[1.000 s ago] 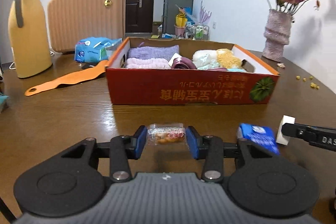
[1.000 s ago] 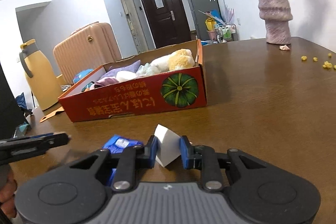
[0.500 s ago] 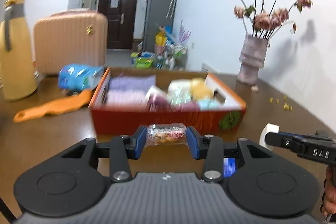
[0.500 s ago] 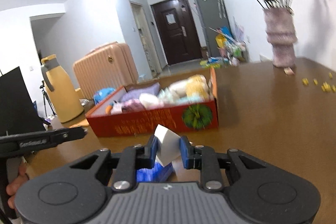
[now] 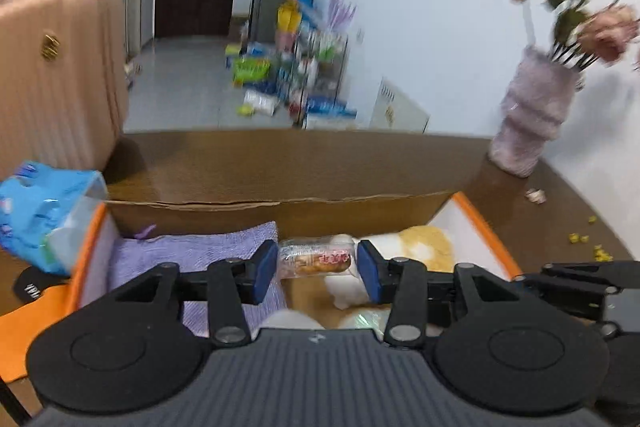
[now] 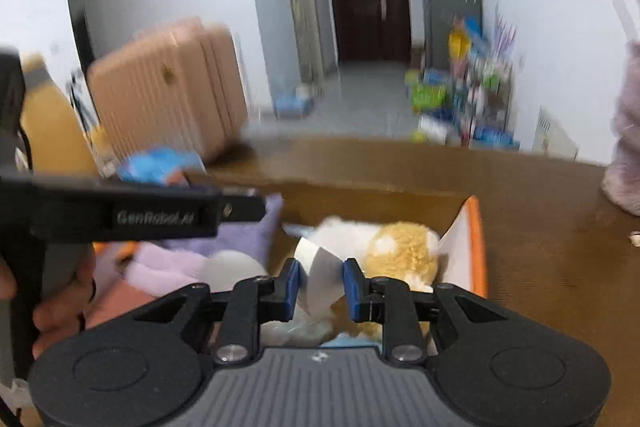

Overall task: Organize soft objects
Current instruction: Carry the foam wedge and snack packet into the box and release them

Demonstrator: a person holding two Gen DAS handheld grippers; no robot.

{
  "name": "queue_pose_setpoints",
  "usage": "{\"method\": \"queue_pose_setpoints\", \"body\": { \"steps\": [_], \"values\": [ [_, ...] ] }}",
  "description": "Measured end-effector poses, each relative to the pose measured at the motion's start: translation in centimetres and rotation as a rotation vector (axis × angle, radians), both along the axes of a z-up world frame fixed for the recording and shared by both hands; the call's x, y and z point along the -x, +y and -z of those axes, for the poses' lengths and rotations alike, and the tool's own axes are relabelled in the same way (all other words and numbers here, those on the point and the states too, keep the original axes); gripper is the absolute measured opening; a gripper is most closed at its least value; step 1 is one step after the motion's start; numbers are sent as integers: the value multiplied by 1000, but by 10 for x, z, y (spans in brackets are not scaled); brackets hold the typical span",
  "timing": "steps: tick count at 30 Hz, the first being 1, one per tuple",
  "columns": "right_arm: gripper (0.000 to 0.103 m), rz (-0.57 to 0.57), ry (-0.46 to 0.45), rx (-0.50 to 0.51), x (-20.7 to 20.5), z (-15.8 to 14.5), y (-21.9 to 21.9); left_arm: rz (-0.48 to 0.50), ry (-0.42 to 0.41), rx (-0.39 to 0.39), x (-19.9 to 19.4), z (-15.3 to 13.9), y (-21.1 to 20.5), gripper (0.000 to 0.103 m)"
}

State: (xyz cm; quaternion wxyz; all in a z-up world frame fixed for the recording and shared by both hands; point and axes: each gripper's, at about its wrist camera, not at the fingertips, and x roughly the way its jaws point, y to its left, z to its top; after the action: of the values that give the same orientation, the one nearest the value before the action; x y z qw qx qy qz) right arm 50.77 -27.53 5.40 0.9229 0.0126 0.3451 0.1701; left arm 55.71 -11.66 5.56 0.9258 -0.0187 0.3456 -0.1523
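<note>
A clear snack packet [image 5: 316, 259] with a red label hangs level between the blue pads of my left gripper [image 5: 318, 269]; the jaws are opening, though the pads still touch its ends. Below it lies the orange-rimmed cardboard box [image 5: 484, 223], holding a purple towel [image 5: 192, 251] and a white-and-yellow plush [image 5: 424, 243]. My right gripper [image 6: 319, 289] is shut on a white folded piece [image 6: 320, 279], held over the same box [image 6: 476, 247] close to the plush [image 6: 400, 251]. Both views are blurred.
A blue tissue pack [image 5: 44, 215] and an orange strip [image 5: 24, 331] lie left of the box. A peach suitcase [image 5: 52, 67] stands behind, and a yellow jug [image 6: 52, 123] at far left. A flower vase [image 5: 532, 123] and yellow crumbs [image 5: 588, 247] occupy the table's right. A hand [image 6: 60, 307] grips the left tool.
Both grippers have risen from the table and travelled forward over the box, each carrying its item. The blue packet left on the table is out of view.
</note>
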Motion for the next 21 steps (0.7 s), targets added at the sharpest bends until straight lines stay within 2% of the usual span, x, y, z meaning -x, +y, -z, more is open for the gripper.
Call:
{"method": "queue_pose_setpoints", "body": {
  "steps": [2,4,5,6,8,9,15,21],
  "values": [
    [25,-13,86,43,-26,10,7,12,56,-25,-18,14,-3,56],
    [29,-21,124,68,-40,16,11,15,90,-50,-29,23,-5,65],
    [34,-18,139,68,-45,17,12,16,91,-53,-31,27,-4,71],
    [45,-16,139,65,-45,17,12,17,89,-50,-30,28,-3,74],
    [58,-28,138,57,-45,17,12,23,89,-33,-29,29,0,75],
    [58,-27,138,59,-45,17,12,21,83,-28,-27,27,3,75],
    [60,-6,82,49,-21,-10,1,-1,7,-7,3,-7,25,78],
    [66,17,-7,48,32,-57,-24,-3,-121,-50,77,-55,55,85]
  ]
}}
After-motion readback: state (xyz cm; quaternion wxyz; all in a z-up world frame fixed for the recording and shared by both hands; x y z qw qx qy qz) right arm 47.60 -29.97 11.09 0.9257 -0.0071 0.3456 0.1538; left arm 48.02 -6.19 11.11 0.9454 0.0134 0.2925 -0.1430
